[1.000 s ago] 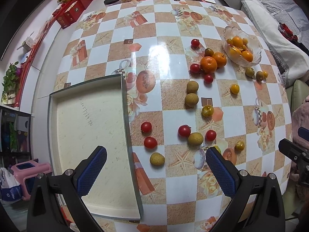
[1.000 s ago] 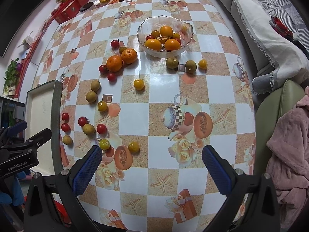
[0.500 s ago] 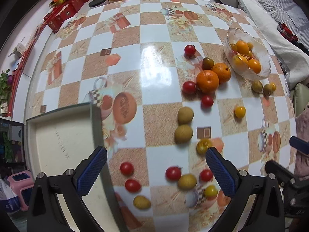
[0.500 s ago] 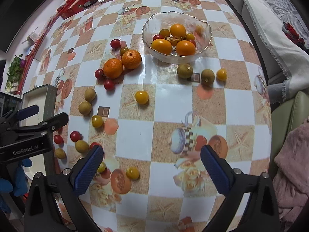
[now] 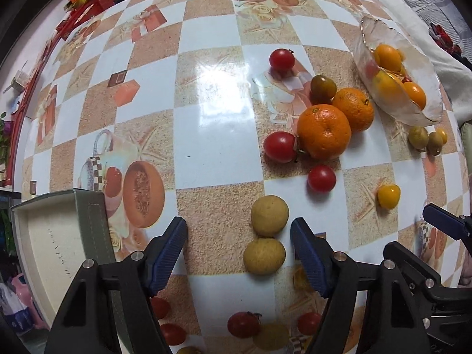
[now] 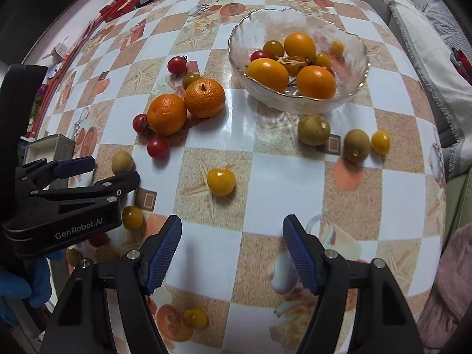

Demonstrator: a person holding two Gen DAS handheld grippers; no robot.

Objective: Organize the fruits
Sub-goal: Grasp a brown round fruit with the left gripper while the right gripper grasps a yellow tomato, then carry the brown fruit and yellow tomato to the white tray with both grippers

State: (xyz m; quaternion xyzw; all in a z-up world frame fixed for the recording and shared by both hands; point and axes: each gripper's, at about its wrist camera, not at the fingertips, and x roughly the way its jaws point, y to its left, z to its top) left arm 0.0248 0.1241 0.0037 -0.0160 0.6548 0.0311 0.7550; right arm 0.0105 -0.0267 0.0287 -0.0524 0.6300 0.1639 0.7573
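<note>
With both sets of jaws closing, the left gripper (image 5: 239, 253) should drop squarely around the nearer brown fruit (image 5: 264, 255), touching neither pad yet, while the right gripper (image 6: 231, 249) pinches only air short of the yellow tomato (image 6: 221, 182).

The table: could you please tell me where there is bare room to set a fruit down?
The widest bare stretch of the table lies between the grey tray and the two oranges. Another runs between the yellow tomato and the green fruits below the glass bowl. It is crowded around the oranges.
</note>
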